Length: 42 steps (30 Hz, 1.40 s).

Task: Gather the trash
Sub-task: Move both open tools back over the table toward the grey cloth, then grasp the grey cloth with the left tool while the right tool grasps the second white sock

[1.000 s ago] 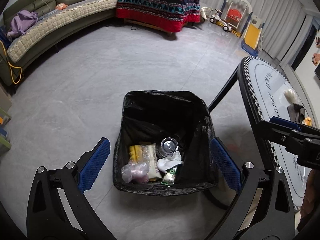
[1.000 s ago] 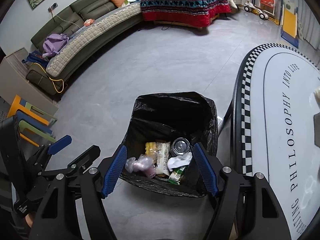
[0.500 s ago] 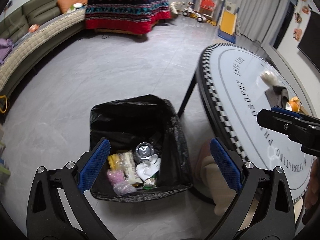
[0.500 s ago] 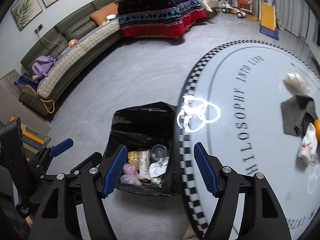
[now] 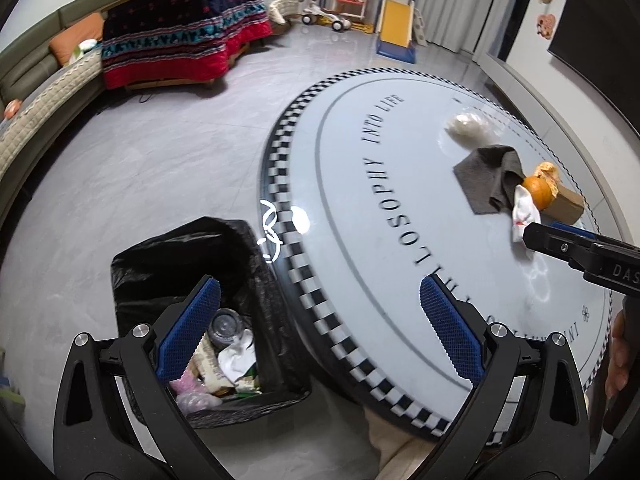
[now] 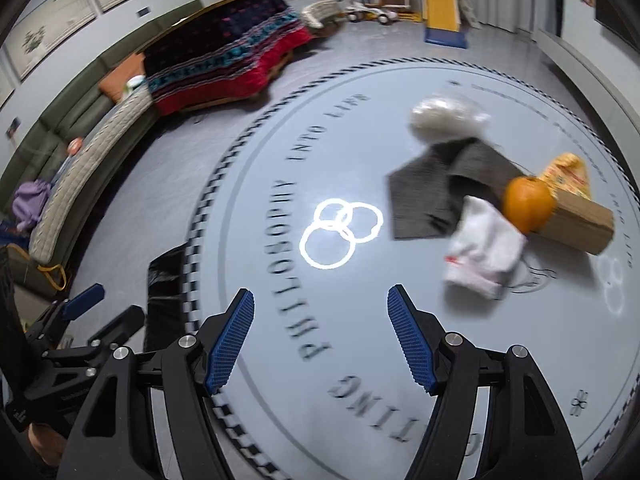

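Both jaws stand released and hold nothing — left gripper [image 5: 320,320], right gripper [image 6: 320,338]. Since a second ago both views have swung from the lined bin [image 5: 256,264] to the round table [image 6: 280,360], where a white wrapper [image 6: 482,250], grey cloth [image 6: 432,200] and orange [image 6: 528,202] lie — all motion-blurred.
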Each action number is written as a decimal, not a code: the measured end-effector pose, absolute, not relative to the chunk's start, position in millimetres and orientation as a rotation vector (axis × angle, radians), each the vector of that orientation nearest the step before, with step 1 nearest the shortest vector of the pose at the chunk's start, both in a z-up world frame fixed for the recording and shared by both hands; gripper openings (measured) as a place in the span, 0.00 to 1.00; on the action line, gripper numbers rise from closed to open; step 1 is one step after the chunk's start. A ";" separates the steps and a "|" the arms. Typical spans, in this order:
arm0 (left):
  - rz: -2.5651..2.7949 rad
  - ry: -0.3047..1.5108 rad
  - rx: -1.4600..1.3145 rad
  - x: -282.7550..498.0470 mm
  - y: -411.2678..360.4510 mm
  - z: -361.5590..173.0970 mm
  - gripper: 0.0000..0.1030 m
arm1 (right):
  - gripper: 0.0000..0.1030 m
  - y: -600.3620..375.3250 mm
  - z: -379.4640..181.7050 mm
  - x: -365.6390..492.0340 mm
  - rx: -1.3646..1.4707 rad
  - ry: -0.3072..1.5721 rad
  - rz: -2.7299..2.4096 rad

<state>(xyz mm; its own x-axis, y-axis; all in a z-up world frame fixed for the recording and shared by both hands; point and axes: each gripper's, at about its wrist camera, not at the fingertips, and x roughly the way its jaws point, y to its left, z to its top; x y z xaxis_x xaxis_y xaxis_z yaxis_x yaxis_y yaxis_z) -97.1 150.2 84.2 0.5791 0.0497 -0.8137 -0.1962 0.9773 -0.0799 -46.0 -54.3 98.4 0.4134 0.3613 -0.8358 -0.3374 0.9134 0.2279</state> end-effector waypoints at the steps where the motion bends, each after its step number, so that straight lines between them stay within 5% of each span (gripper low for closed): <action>1: 0.136 0.947 -0.160 -91.5 144.6 84.3 0.94 | 0.69 -62.5 95.6 -40.8 0.032 1.064 0.420; 17: 0.045 1.000 -0.122 -4.7 80.9 78.4 0.94 | 0.49 -109.0 43.1 29.2 0.044 1.184 0.307; 20: 0.031 1.006 -0.091 10.1 67.9 75.6 0.94 | 0.37 -116.3 36.5 30.6 0.043 1.202 0.326; 22: 0.023 1.013 -0.087 19.1 60.5 72.7 0.94 | 0.16 -120.3 32.3 30.5 0.031 1.213 0.343; 24: 0.011 1.022 -0.088 28.3 52.6 69.8 0.94 | 0.11 -127.1 30.6 28.6 0.035 1.218 0.362; 42: -0.035 1.099 -0.065 128.0 -32.5 29.2 0.94 | 0.10 -196.0 25.7 15.4 0.082 1.201 0.379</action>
